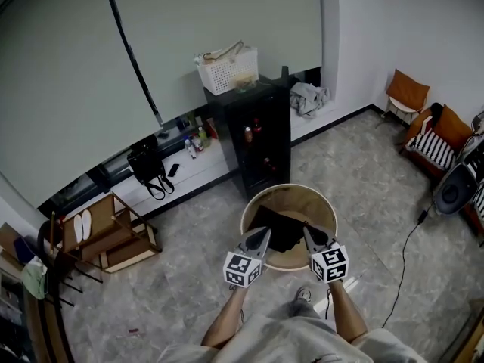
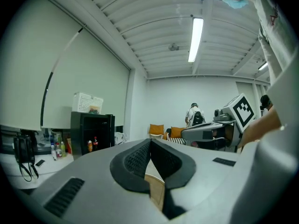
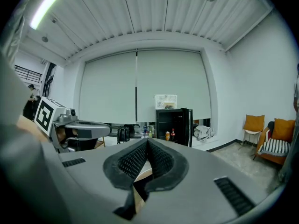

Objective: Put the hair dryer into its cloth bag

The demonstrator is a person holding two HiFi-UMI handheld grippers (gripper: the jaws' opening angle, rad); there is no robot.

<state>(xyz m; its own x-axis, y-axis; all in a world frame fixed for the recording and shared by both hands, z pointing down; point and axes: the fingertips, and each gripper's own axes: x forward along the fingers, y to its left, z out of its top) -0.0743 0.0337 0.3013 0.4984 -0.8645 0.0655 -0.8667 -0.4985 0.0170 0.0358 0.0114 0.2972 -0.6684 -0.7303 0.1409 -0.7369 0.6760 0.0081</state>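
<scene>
A round wooden table (image 1: pixel 302 196) stands on the floor just ahead of me. A black heap (image 1: pixel 278 229) lies on it; I cannot tell the hair dryer from its cloth bag. My left gripper (image 1: pixel 265 234) is held level over the table's near edge, jaws shut and empty, its tips (image 2: pixel 150 143) pressed together. My right gripper (image 1: pixel 306 228) hangs beside it, also shut with nothing between the pads (image 3: pixel 147 143). Each gripper view shows the other gripper at its side: the right gripper (image 2: pixel 219 125) and the left gripper (image 3: pixel 77 127). Neither touches the heap.
A black mini fridge (image 1: pixel 257 138) carrying a white basket (image 1: pixel 227 70) stands behind the table. A low wooden stand (image 1: pixel 113 233) is at the left, orange-cushioned chairs (image 1: pixel 431 127) at the right. A cable (image 1: pixel 404 255) runs across the floor. A person (image 2: pixel 194 113) stands far off.
</scene>
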